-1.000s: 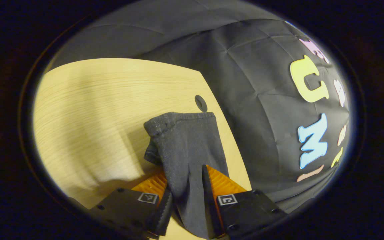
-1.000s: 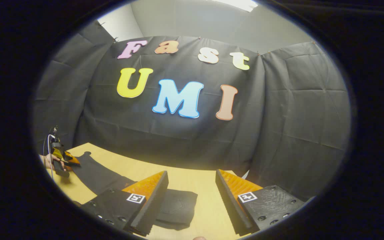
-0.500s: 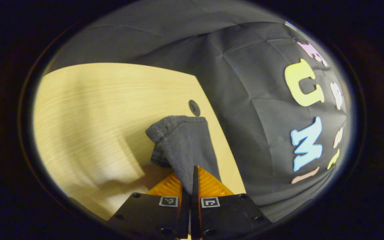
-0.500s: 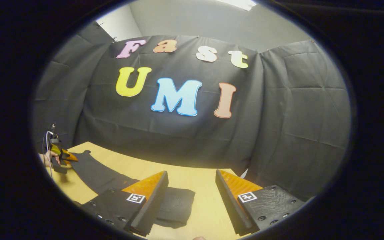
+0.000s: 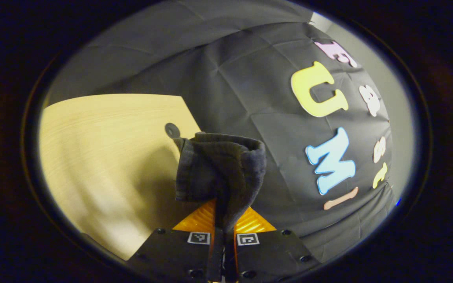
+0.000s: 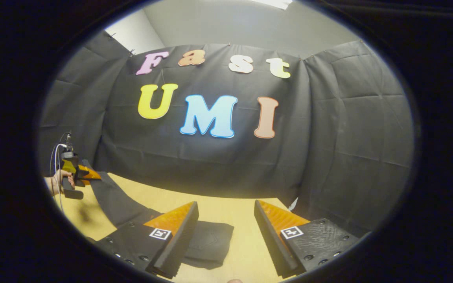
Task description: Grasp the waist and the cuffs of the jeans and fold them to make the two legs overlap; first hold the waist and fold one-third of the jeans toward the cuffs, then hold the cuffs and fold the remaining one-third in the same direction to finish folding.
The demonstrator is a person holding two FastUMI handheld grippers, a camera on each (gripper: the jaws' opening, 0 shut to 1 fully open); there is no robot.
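Pale wood-grain table (image 5: 104,133), lower left; left gripper (image 5: 223,220) pinches soft dark jeans (image 5: 218,173); right gripper (image 6: 226,232) gapes.

jeans (image 6: 210,243) partly behind right tool (image 6: 226,236)

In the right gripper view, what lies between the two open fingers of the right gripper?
In the right gripper view, bare light wooden table lies between the right gripper fingers; the folded end of the dark jeans reaches in beside one finger.
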